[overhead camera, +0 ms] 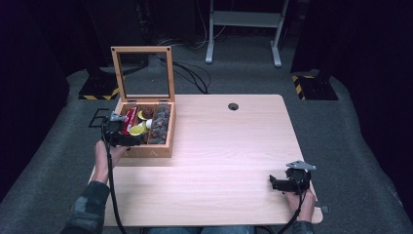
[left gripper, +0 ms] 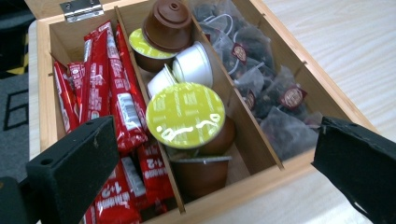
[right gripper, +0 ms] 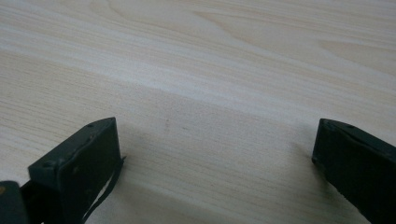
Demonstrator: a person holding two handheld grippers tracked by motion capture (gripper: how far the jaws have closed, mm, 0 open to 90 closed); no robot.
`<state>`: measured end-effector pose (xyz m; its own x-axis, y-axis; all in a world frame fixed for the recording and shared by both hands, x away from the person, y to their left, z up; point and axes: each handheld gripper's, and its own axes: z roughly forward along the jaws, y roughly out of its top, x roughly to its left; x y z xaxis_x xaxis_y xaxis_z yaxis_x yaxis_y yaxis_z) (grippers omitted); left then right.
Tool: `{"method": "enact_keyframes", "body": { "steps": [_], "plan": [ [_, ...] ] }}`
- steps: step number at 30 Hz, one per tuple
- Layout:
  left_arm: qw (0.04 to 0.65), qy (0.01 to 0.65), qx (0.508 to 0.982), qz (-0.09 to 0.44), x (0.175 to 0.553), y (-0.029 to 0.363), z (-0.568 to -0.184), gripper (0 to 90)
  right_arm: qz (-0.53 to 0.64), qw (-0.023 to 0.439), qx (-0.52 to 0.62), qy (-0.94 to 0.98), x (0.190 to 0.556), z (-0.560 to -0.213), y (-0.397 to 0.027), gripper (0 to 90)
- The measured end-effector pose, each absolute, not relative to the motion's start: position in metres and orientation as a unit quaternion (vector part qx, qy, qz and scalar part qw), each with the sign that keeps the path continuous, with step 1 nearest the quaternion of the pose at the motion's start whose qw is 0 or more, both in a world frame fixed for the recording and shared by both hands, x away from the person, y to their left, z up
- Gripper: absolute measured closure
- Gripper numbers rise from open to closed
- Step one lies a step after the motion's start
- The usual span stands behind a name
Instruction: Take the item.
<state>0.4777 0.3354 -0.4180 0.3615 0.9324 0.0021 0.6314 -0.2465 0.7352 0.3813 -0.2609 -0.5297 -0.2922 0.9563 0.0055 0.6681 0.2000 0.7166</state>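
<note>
A wooden box (overhead camera: 152, 151) with its glass lid (overhead camera: 142, 49) raised upright stands at the table's left. Its left compartment holds red sachets (left gripper: 107, 88). The middle one holds coffee capsules: one with a yellow-green lid (left gripper: 186, 114), a brown one (left gripper: 168, 23) and white ones (left gripper: 194, 63). Dark tea bags (left gripper: 266, 84) fill the right compartment. My left gripper (overhead camera: 130, 140) (left gripper: 212, 140) hovers open over the box's near edge, nothing between its jaws. My right gripper (overhead camera: 275, 183) (right gripper: 215, 135) is open, low over bare wood at the near right.
The light wooden table (overhead camera: 224, 141) has a cable hole (overhead camera: 233, 106) near its far edge. Behind it, on grey carpet, stand a metal frame's legs (overhead camera: 243, 29), loose cables (overhead camera: 187, 73) and two bases with yellow-black stripes (overhead camera: 100, 90) (overhead camera: 311, 85).
</note>
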Motion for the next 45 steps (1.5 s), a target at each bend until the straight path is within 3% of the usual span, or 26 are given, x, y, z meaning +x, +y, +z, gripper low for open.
{"method": "enact_keyframes", "body": {
  "steps": [10,28,45],
  "plan": [
    [0.307,0.53,0.766,0.194,0.505,0.337,-0.432,2.5,0.314,0.229,0.549,0.74,0.381,-0.53,-0.261,0.3],
    [0.304,0.535,0.763,0.199,0.512,0.338,-0.443,36.7,0.315,0.23,0.548,0.74,0.381,-0.53,-0.261,0.6],
    [0.312,0.522,0.76,0.23,0.5,0.335,-0.427,37.8,0.315,0.23,0.549,0.739,0.381,-0.53,-0.261,0.7]
  ]
}}
